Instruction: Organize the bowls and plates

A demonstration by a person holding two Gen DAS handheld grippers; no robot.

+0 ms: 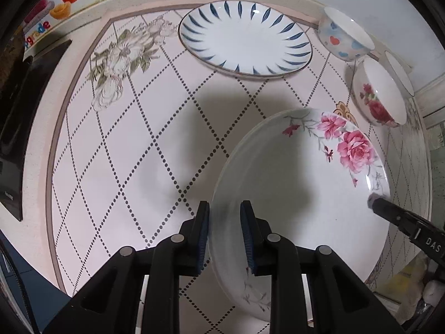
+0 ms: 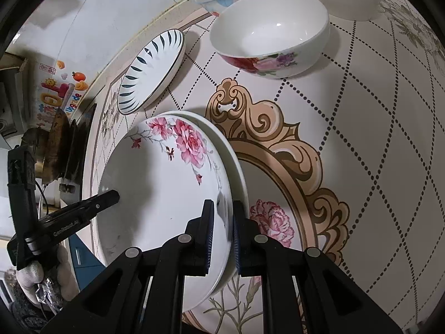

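Jaws: left gripper (image 1: 224, 222) and right gripper (image 2: 223, 222) both clamp rose plate (image 1: 300, 183) rim | blue-striped plate (image 1: 244, 37) apart

Bright, even indoor light — strong fisheye bend and black corners in both views.
A soft dark shadow falls on the pale pink dotted-diamond tabletop (image 1: 155, 150) and across the white rose-printed plate (image 1: 306, 183). Small glare spots sit on the white blue-leaf plate (image 1: 244, 39) and the white rose bowl (image 2: 269, 30). The rose plate's near rim is smeared with blur — far edges stay sharp.
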